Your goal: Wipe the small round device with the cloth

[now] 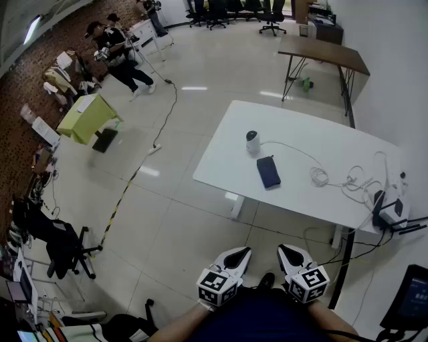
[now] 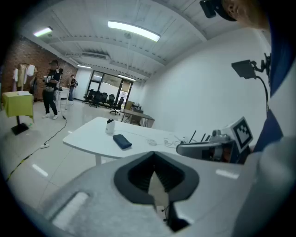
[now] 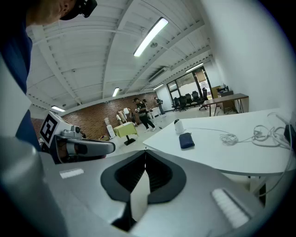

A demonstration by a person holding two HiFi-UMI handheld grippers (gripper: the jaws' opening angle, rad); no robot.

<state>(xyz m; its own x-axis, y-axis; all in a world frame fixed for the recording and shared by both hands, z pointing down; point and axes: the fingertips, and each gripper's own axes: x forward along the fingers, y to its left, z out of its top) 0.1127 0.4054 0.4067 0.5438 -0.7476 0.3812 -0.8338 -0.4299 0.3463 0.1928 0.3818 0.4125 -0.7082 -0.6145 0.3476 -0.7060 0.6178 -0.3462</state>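
- White table (image 1: 314, 137) bears the small round device (image 1: 252, 141), with the dark cloth (image 1: 268, 172) just beside it.
- Tangled cables (image 1: 348, 182) at its right end are hard to trace.
- Both clenched and empty, left gripper (image 1: 239, 254) and right gripper (image 1: 284, 252) hang well short of it.

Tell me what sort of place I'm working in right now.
Most likely an open-plan office or lab space: a white desk strewn with cables, a row of rolling office chairs at the far end, and a brick wall with other people standing on the tiled floor.
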